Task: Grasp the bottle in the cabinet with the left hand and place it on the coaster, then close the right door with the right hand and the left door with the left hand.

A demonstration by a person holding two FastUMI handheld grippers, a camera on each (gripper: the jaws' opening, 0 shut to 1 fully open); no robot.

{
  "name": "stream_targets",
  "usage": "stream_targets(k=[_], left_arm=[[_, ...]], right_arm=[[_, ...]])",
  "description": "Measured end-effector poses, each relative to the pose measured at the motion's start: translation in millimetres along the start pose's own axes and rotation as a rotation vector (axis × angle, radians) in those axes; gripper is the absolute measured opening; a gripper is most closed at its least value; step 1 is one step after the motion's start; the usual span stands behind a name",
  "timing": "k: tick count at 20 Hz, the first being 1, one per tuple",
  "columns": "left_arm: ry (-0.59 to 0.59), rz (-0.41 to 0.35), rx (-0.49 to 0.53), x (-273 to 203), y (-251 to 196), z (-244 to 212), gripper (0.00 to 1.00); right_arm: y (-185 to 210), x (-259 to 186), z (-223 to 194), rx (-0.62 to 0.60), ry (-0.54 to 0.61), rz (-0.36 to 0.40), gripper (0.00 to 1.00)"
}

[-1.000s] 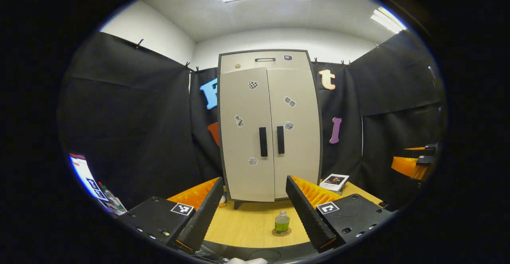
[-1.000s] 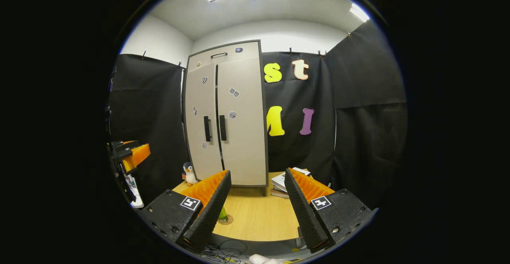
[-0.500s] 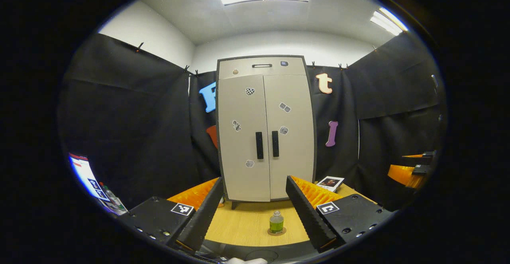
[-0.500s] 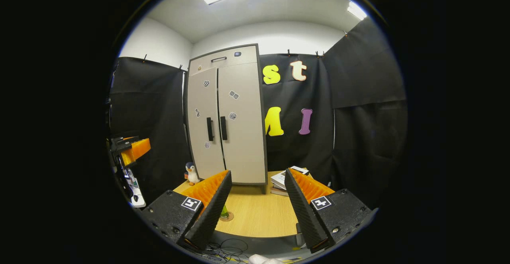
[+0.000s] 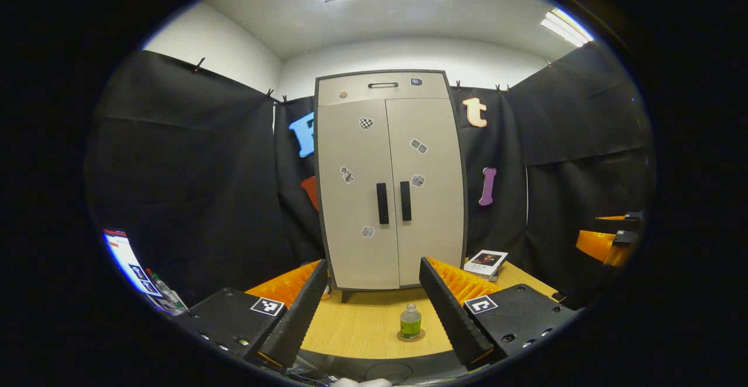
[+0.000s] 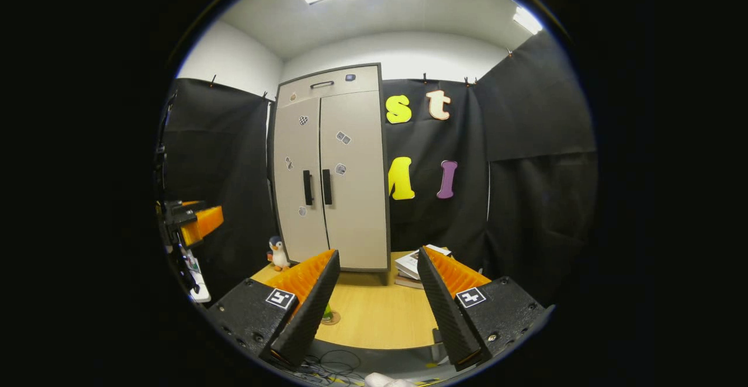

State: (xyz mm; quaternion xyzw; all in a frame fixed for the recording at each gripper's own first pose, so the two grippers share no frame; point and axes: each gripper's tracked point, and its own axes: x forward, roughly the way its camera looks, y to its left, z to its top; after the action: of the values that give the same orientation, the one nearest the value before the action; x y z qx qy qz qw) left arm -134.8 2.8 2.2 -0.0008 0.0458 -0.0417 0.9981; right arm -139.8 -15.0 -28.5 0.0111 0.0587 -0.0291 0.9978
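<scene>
The tall beige cabinet (image 5: 388,182) stands at the back of the wooden table (image 5: 362,322) with both doors closed and two black handles side by side. A small bottle of green liquid (image 5: 411,322) stands upright on a round coaster (image 5: 411,336) near the table's front. My left gripper (image 5: 369,311) is open and held back from the table, the bottle between its fingers but farther off. In the right gripper view the cabinet (image 6: 330,170) appears at left, and my right gripper (image 6: 377,302) is open with nothing in it; the bottle (image 6: 326,314) peeks past its left finger.
A stack of books (image 5: 487,262) lies at the table's right back corner, also seen as books (image 6: 412,267). A toy penguin (image 6: 278,254) stands left of the cabinet. The other gripper (image 5: 605,241) shows at the far right. Cables (image 6: 333,363) hang below the table's front edge.
Both cameras shifted slightly; the cabinet sits a little higher in the left gripper view than half a second ago. Doors, bottle and both open grippers are unchanged.
</scene>
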Motion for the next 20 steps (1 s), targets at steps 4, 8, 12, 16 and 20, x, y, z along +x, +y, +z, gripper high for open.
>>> stream_targets(k=[4, 8, 12, 16, 20], left_arm=[[0.007, -0.003, 0.002, 13, 11, -7, 0.96], [0.013, -0.003, 0.000, 34, 26, -16, 0.96], [0.014, -0.001, 0.005, 59, 45, -24, 0.96], [0.003, -0.008, 0.011, 84, 62, -33, 0.96], [0.015, -0.027, -0.011, 103, 75, -49, 0.96]], right_arm=[[6, 15, 2, -0.015, 0.008, -0.020, 0.82], [24, 38, 10, -0.032, -0.004, -0.016, 0.82], [39, 68, 6, -0.040, 0.010, -0.029, 0.82], [51, 91, 2, -0.075, 0.034, -0.055, 0.82], [67, 107, 0, -0.102, 0.039, -0.073, 0.82]])
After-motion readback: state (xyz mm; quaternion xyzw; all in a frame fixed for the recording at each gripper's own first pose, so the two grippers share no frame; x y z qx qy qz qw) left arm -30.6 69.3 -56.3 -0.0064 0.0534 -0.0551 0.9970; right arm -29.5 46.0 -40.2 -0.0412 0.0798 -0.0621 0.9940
